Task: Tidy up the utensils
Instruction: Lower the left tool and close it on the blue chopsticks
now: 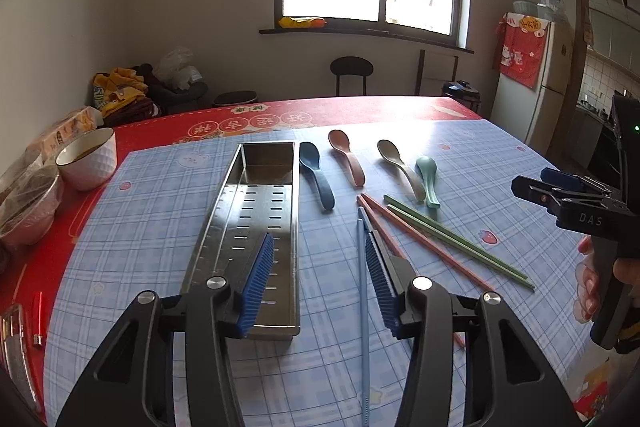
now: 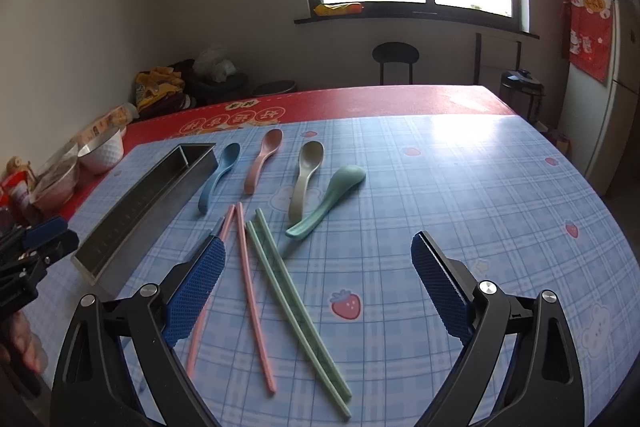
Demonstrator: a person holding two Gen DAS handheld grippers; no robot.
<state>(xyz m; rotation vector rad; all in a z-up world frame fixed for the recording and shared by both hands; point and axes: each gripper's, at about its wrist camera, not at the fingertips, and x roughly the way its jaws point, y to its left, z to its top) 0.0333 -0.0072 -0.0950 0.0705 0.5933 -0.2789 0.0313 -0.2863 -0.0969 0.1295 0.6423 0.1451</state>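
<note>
1. Presently, the utensils are found loose on the bench (image 2: pixel 460 187): four spoons in a row (blue spoon (image 1: pixel 318 173), pink spoon (image 1: pixel 347 157), beige spoon (image 1: pixel 400 169), green spoon (image 1: pixel 428 181)), with the pink chopsticks (image 2: pixel 252 291), the green chopsticks (image 2: pixel 296 307) and a pale blue chopstick (image 1: pixel 363 307) nearer the cameras.
2. The steel tray (image 1: pixel 248 227), perforated and empty, is located just left of the blue spoon; it is judged to be the destination.
3. The left tongs (image 1: pixel 320 279) are seen part-way apart and clamped on nothing; the pale blue chopstick lies on the bench beneath the gap, beside the right-hand pad.
4. The right tongs (image 2: pixel 316 291) are held wide apart above the pink and green chopsticks, and nothing is gripped.
5. The chopsticks are judged light, stiff, thin and smooth. Rolling or pivoting is to be expected if one is pinched near an end, so a grip near mid-length, across the shaft, is advised.
6. The spoons are judged light and rigid, probably plastic. The handle is recommended as the grip point, since the rounded bowl may slip from the ribbed pads.
7. The tray is likely to slide on the glossy cloth if it is knocked.
</note>
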